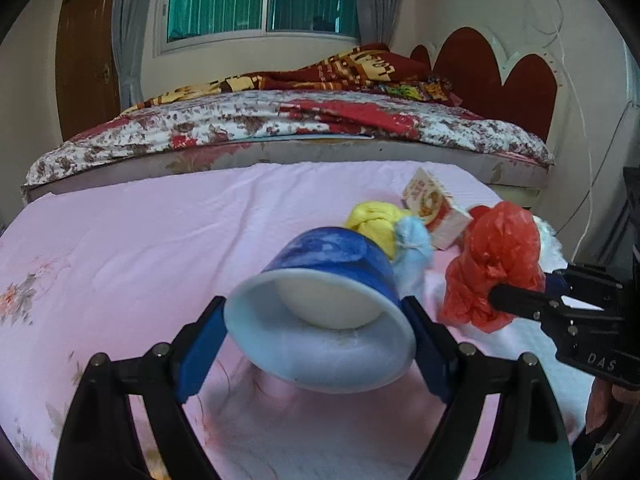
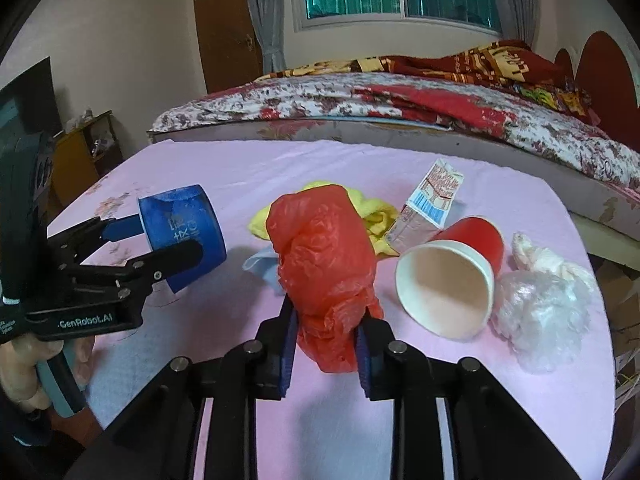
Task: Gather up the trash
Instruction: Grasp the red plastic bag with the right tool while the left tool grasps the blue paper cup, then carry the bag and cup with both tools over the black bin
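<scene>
My left gripper (image 1: 316, 320) is shut on a blue paper cup (image 1: 332, 256), held on its side above the pink cloth with the white mouth facing the camera; it also shows in the right wrist view (image 2: 182, 232). My right gripper (image 2: 326, 320) is shut on a crumpled red plastic bag (image 2: 324, 256), also visible in the left wrist view (image 1: 492, 264). On the cloth lie a yellow bag (image 2: 376, 216), a light blue wad (image 1: 414, 240), a small carton (image 2: 432, 208), a red paper cup (image 2: 452, 280) on its side and clear and white plastic bags (image 2: 540, 308).
The trash lies on a table with a pink cloth (image 1: 140, 248). A bed with a floral quilt (image 1: 260, 120) stands just behind it. A wooden door (image 1: 86, 60) and window are at the back. A small shelf (image 2: 88, 148) stands left of the table.
</scene>
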